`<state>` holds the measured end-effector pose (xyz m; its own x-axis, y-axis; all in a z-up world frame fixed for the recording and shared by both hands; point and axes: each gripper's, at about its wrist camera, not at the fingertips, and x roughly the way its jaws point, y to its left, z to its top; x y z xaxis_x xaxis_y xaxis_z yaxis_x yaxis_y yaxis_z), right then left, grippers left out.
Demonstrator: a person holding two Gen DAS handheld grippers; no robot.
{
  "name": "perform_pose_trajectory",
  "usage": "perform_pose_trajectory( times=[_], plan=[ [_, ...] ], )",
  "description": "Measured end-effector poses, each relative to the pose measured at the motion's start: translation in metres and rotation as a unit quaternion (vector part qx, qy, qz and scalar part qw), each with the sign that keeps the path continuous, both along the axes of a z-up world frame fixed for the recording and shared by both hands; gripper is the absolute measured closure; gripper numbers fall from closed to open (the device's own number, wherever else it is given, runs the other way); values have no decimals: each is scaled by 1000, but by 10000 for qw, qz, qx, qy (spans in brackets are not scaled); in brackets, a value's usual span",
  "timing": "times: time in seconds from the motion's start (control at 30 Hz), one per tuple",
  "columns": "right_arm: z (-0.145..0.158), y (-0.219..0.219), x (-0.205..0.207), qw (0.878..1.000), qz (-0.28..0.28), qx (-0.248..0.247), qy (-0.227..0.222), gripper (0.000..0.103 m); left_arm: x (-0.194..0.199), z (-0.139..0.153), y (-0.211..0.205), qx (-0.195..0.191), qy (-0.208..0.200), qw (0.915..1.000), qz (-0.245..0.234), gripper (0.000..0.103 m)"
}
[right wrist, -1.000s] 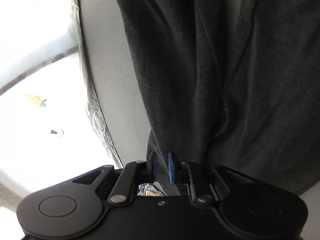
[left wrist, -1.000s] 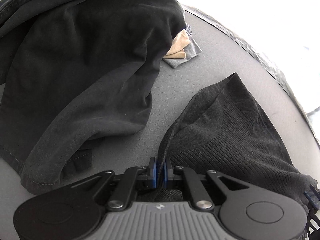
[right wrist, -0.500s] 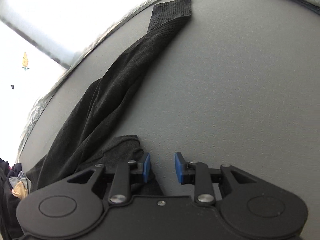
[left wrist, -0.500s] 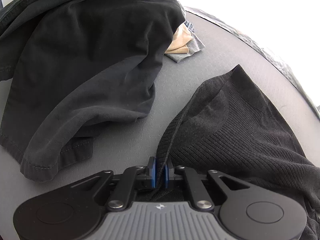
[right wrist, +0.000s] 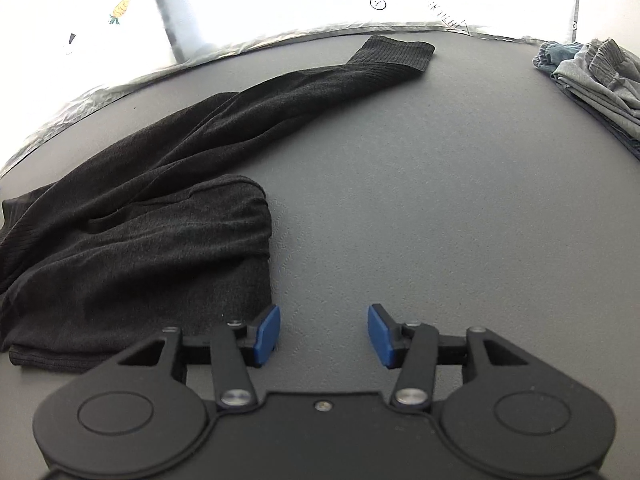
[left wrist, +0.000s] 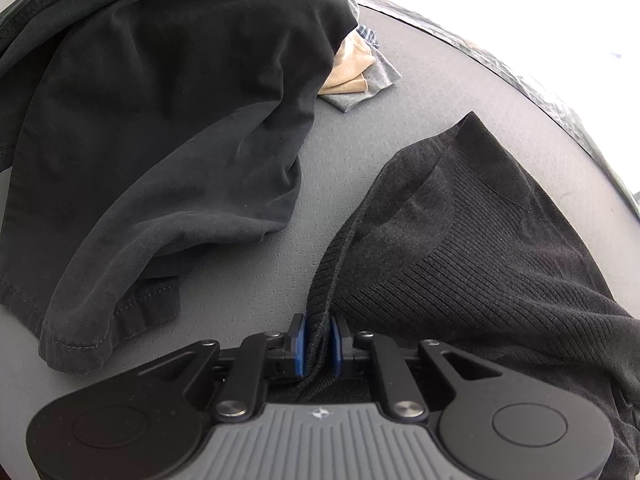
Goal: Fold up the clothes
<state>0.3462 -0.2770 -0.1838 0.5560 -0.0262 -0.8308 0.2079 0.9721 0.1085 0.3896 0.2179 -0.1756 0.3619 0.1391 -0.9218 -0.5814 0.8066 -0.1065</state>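
Pinching the sweater's (left wrist: 472,216) ribbed edge, the left gripper (left wrist: 319,340) holds it on the table (right wrist: 420,184) — the right gripper (right wrist: 324,334) gapes wide just beside the sweater's folded corner, holding nothing.

Left wrist view: sweater (left wrist: 472,232) lies on the table (left wrist: 328,152), right of centre, its edge running back between the left gripper (left wrist: 319,340) pads. Heap of garments (left wrist: 160,120) to the left, apart from it. Small folded cloth (left wrist: 360,84) behind, partly under the heap. Right wrist view: sweater (right wrist: 152,220) left, sleeve (right wrist: 320,80) reaching toward the far edge; folded pile (right wrist: 596,76) far right; right gripper (right wrist: 324,334) over bare table (right wrist: 420,208) just beside the sweater.
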Motion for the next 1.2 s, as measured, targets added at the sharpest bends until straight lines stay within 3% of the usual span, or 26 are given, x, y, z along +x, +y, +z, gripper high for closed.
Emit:
perform_pose_trajectory(
  times=[0.33,0.83,1.1,1.2],
  plan=[
    [-1,-12,-28,9996,95,275,-53,53,3,0,2,-58,41,9999,-119,86],
    [-7,35,9,9980,611,-46,-152,51,-1,-1,1,-8,-91,9999,-123,85],
    [-4,37,7,9979,525,-275,-256,92,-2,-1,1,7,-111,9999,-126,85],
    [-3,34,3,9982,391,-336,-299,98,-3,-1,0,31,-138,9998,-132,84]
  ],
)
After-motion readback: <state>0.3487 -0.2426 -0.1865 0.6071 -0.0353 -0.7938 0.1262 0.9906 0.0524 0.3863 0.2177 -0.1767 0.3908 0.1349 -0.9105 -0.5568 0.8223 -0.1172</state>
